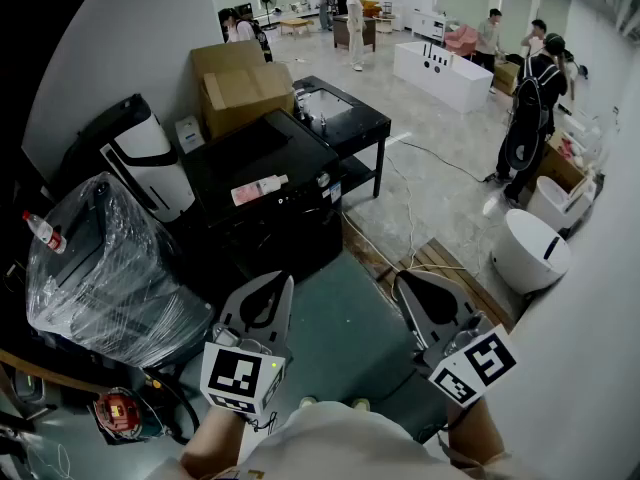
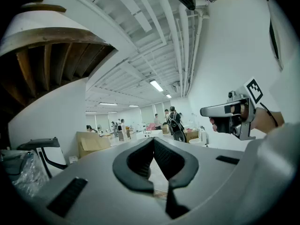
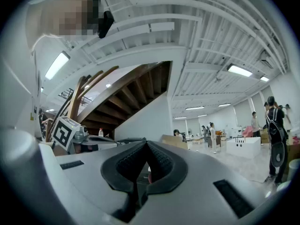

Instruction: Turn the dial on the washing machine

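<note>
A black box-shaped machine [image 1: 262, 193], which I take for the washing machine, stands across the floor ahead with a pink-and-white bottle [image 1: 258, 189] lying on its top. A small round part [image 1: 323, 179] sits at its right top corner; it is too small to tell if that is the dial. My left gripper [image 1: 286, 280] and right gripper [image 1: 399, 277] are held low and close to the body, well short of the machine. Both are shut and hold nothing. In the left gripper view the jaw tips [image 2: 153, 139] meet, and in the right gripper view they [image 3: 146, 142] do the same.
A plastic-wrapped machine [image 1: 100, 268] and a white-and-black appliance [image 1: 150, 163] stand at the left. Behind the black machine are cardboard boxes [image 1: 240, 83] and a black table [image 1: 345, 118]. A wooden pallet [image 1: 440, 260], floor cables and a white tub [image 1: 528, 250] lie right. Several people stand farther back.
</note>
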`<action>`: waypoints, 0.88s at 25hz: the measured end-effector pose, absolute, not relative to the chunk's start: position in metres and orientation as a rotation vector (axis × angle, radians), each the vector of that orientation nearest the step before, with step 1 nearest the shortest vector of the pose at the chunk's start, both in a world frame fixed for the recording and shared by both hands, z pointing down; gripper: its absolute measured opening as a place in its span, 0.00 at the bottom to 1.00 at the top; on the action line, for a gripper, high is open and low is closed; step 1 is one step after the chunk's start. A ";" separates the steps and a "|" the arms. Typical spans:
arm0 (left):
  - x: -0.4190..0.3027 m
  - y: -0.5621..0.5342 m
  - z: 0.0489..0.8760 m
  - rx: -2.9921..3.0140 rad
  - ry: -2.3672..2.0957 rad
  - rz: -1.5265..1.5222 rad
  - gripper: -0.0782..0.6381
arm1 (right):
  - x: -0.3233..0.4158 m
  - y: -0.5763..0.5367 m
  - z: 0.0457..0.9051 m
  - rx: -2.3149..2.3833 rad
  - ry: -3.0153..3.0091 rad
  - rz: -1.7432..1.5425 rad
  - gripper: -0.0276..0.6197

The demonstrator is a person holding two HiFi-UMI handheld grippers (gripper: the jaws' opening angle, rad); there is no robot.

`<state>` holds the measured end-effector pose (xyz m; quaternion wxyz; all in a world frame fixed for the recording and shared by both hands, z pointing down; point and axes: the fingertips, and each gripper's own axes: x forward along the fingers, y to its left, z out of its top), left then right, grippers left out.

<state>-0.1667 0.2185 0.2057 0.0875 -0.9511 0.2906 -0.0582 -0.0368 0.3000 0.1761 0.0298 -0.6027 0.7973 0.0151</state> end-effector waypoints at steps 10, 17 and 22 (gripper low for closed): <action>-0.147 0.233 0.210 -2.845 0.836 -0.183 0.14 | -0.010 0.309 0.183 -1.902 2.438 0.026 0.09; -0.131 0.250 0.223 -2.821 0.843 -0.227 0.14 | 0.008 0.328 0.195 -1.913 2.448 0.035 0.09; -0.127 0.254 0.228 -2.834 0.861 -0.248 0.14 | 0.019 0.326 0.210 -1.948 2.470 -0.025 0.33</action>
